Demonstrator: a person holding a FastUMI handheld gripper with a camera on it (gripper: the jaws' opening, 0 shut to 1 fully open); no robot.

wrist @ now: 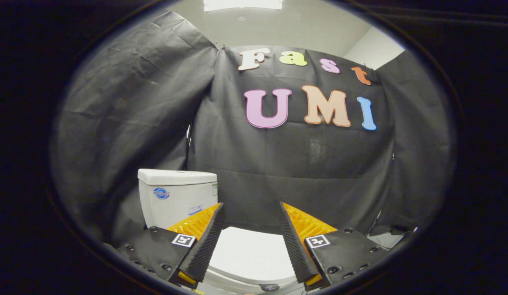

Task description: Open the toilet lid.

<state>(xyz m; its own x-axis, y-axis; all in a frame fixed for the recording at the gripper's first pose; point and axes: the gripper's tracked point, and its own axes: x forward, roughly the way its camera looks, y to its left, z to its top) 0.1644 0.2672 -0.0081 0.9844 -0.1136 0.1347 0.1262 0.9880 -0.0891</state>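
Observation:
A white toilet stands low ahead of me. Its closed white lid [249, 256] lies flat, showing between and below my two fingers. The white tank [176, 196] rises behind the left finger, against the black cloth wall. My gripper [251, 209] hovers above the lid with its jaws wide apart and nothing between them. The fingers [206, 239] are black and ribbed on the inside, with orange backs. A small dark button or badge [270, 287] sits at the lid's near edge.
Black cloth walls [303, 172] enclose the booth behind and on both sides of the toilet. A strip of pale floor or wall [385, 237] shows low beyond the right finger. A ceiling light [242, 4] shines overhead.

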